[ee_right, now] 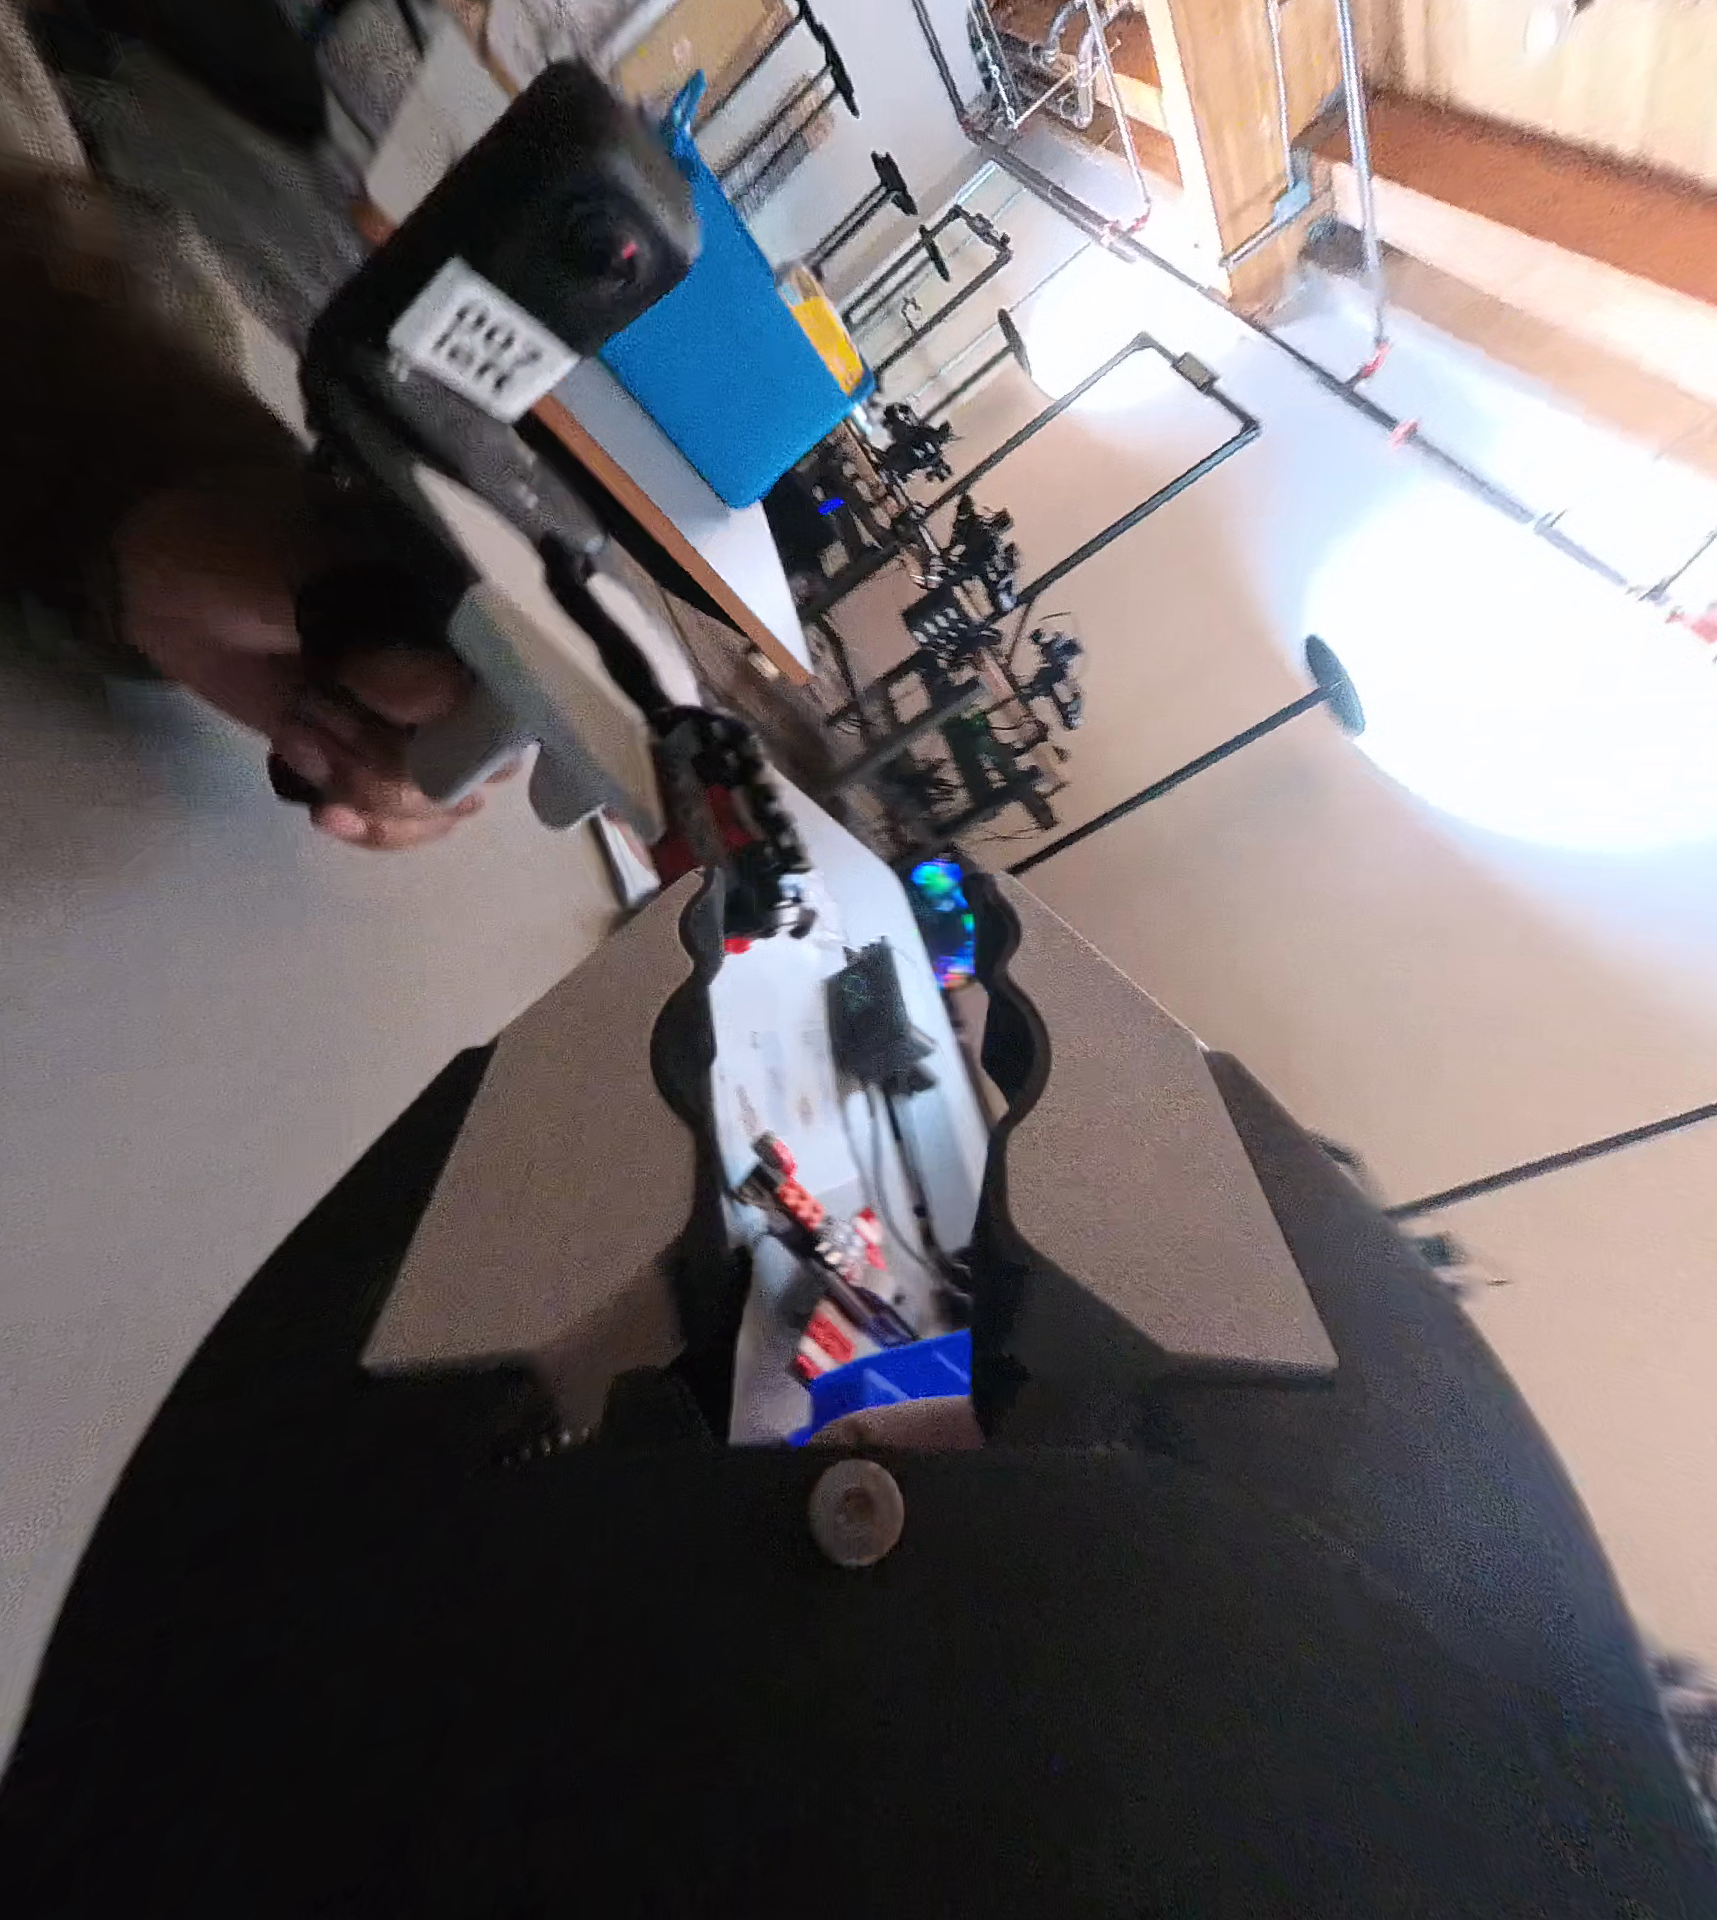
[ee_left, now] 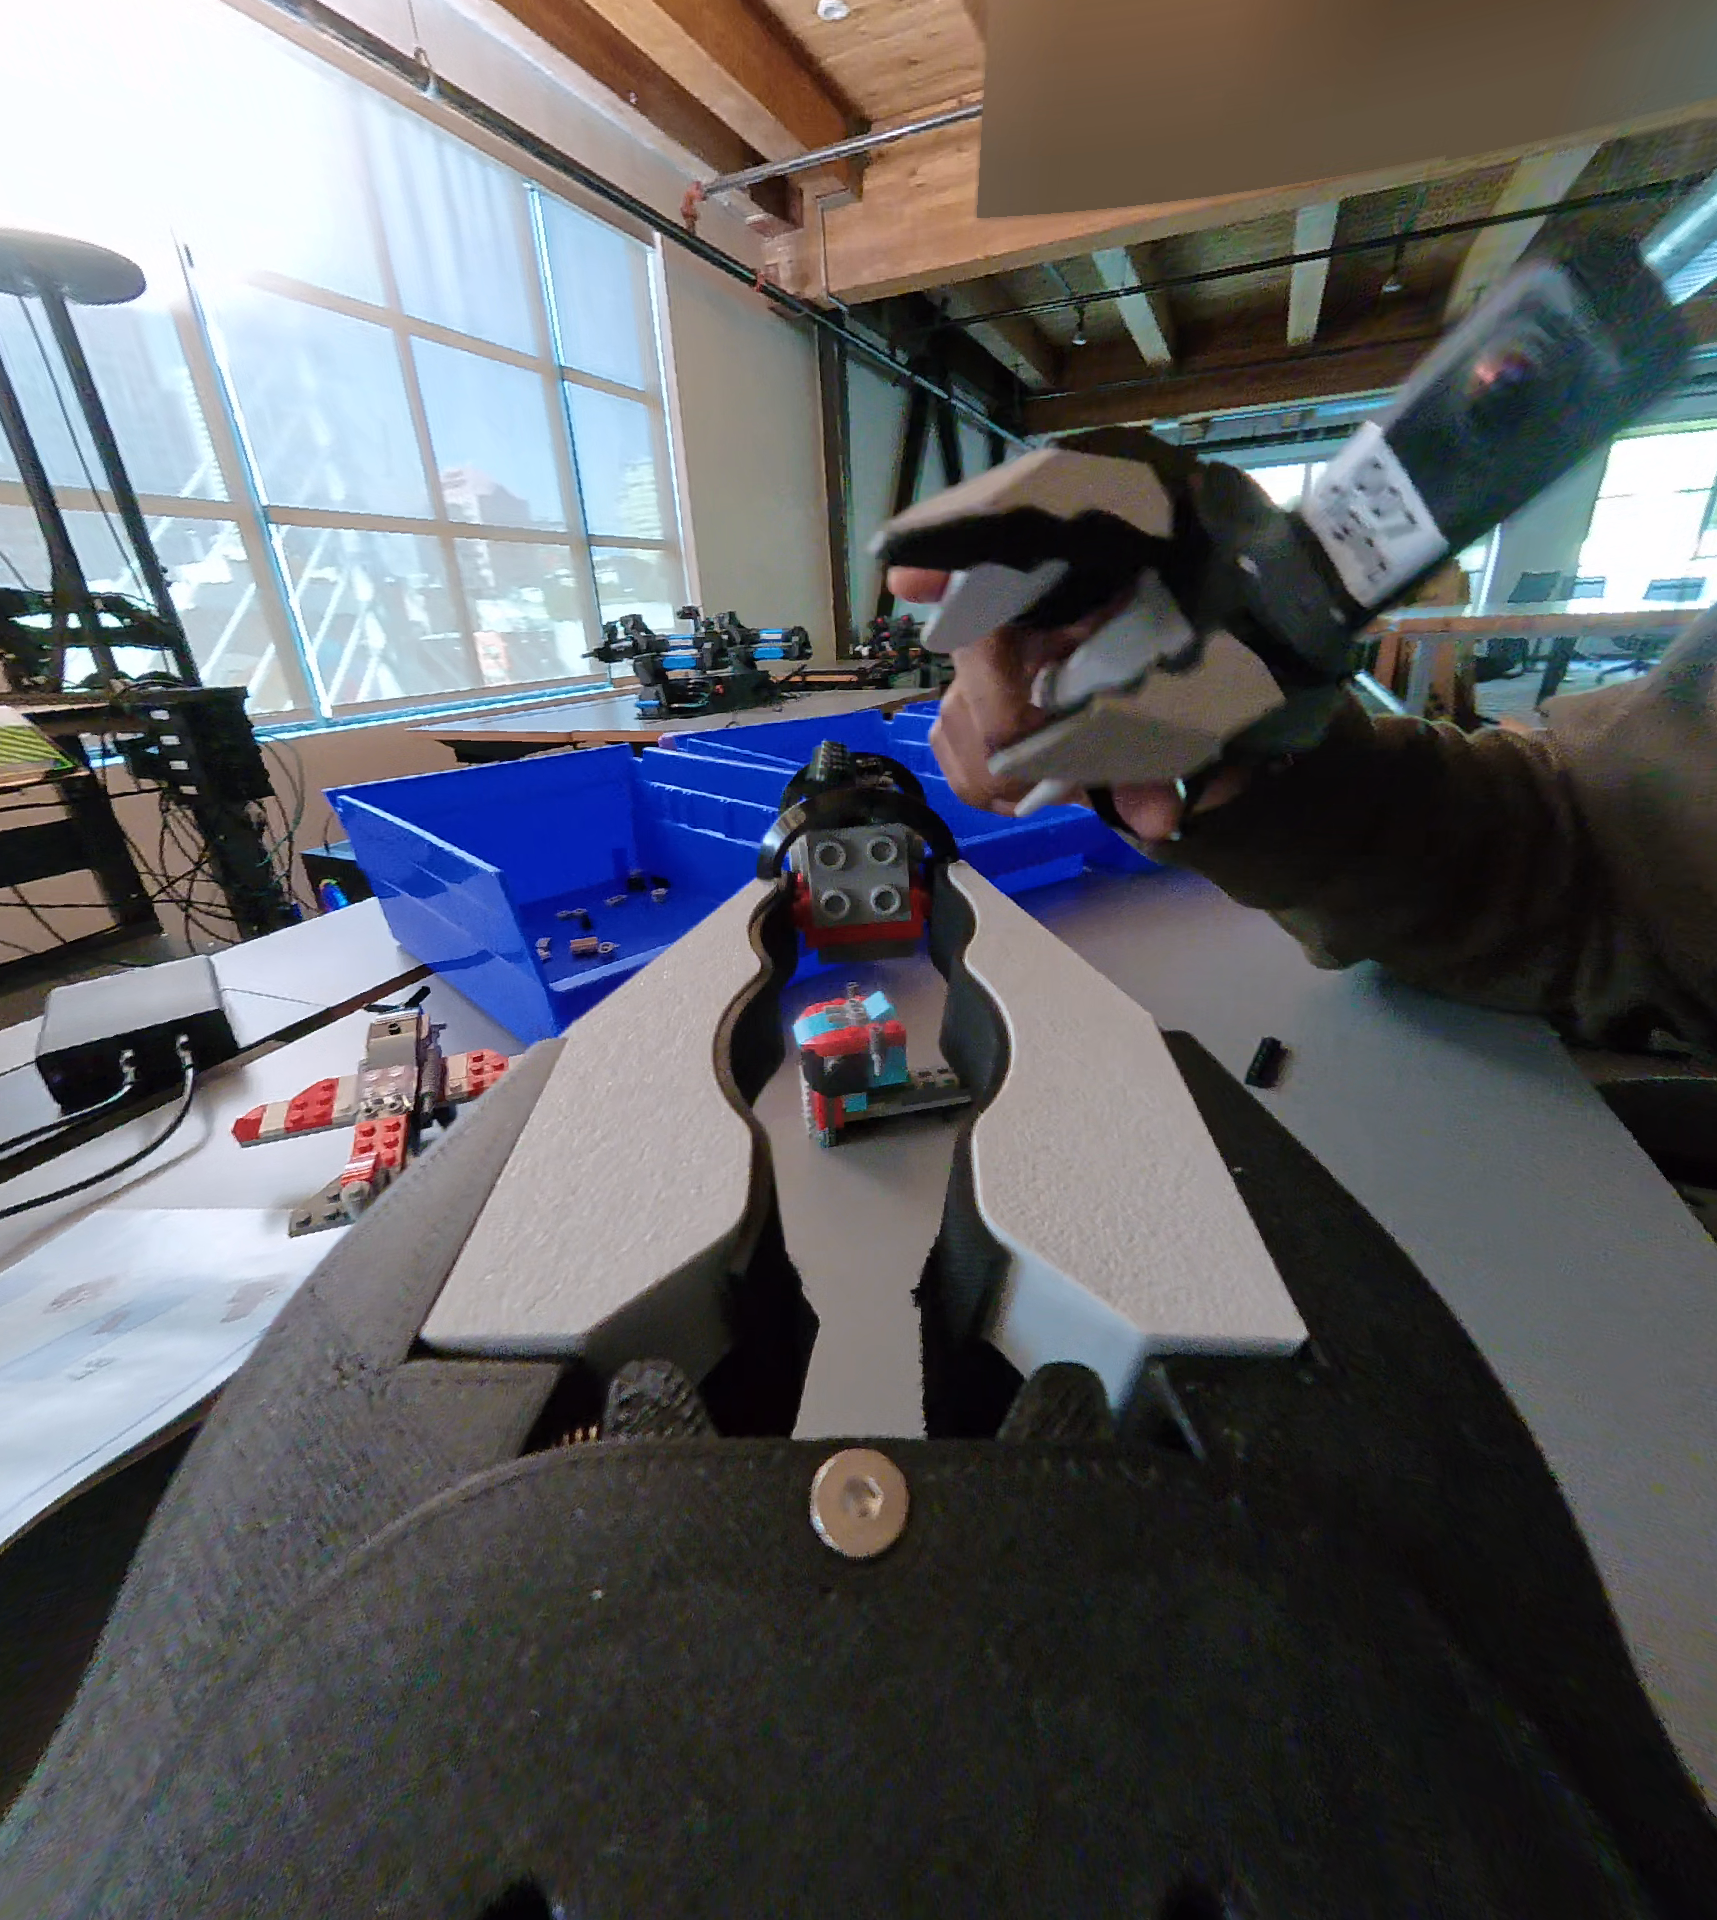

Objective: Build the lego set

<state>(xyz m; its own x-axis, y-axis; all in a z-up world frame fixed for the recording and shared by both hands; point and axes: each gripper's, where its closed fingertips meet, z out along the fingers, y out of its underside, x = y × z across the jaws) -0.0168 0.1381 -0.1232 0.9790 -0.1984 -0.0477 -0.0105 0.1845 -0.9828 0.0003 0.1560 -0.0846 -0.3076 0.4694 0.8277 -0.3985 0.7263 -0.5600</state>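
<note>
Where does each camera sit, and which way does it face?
Left wrist view: on the left gripper, facing across the grey table toward blue bins; jaws clamp a brick assembly.
Right wrist view: on the right gripper, raised and rolled sideways; jaws open, empty.
Shared: each shows the other gripper and hand, plus the brick assembly.

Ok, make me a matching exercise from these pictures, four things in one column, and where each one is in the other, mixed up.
Things:
1. brick block with grey studded top
2. red and white brick plane
3. small loose parts
4. right gripper

Places:
A. inside the blue bin
B. lifted in the air, above the bins
C. between the left gripper's fingertips
D. flat on the table, left of the left gripper

Pairs: 1-C, 2-D, 3-A, 4-B
</note>
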